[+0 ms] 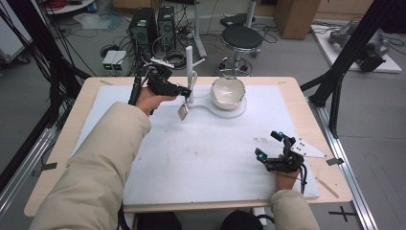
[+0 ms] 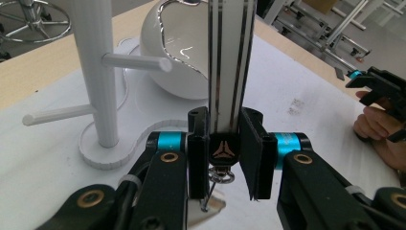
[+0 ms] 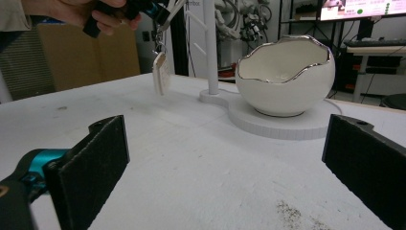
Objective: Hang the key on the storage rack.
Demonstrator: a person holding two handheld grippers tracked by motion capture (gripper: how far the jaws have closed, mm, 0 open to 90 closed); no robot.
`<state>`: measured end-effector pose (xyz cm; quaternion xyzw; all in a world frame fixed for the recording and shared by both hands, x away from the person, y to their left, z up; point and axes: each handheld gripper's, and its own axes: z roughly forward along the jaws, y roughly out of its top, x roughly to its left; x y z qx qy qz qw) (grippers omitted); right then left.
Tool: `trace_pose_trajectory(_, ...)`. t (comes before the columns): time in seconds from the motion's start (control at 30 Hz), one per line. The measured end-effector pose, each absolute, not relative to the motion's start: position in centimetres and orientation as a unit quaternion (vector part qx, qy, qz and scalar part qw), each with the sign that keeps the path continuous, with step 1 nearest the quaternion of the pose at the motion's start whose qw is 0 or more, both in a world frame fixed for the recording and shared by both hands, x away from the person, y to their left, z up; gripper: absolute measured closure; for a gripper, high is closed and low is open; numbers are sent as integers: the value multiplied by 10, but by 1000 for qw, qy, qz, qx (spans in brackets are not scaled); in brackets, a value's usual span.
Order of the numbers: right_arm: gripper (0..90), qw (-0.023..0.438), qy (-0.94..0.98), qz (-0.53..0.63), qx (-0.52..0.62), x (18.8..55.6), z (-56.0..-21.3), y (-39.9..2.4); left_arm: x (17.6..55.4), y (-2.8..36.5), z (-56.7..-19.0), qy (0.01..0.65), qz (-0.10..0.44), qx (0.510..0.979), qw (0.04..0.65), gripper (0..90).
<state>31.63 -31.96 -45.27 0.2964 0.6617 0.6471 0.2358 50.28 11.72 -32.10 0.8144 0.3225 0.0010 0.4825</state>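
Left tongs (image 1: pixel 181 91) are pinching a striped strap (image 2: pixel 229 62) with a dangling tag (image 1: pixel 183 112), right beside the white peg stand (image 2: pixel 98 72). Right tongs (image 1: pixel 273 149) sit wide open, empty, low over the bench (image 1: pixel 201 148). I'd lift slowly so the strap loop clears a peg.

grey floor (image 1: pixel 287 52) | black stool (image 1: pixel 242 37) | computer towers (image 1: pixel 152 26)

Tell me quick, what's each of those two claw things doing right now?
Left gripper: shut on a white strap with a small tag dangling from it, lifted off the table.
Right gripper: open, holding nothing, low over the white mat.
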Motion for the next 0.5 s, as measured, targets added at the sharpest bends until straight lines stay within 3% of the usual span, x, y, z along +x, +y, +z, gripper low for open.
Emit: trace_pose_trajectory(0.5, 13, 236, 663, 645, 297, 316, -453, -319, 518, 127, -338, 347, -31, 804, 481, 742)
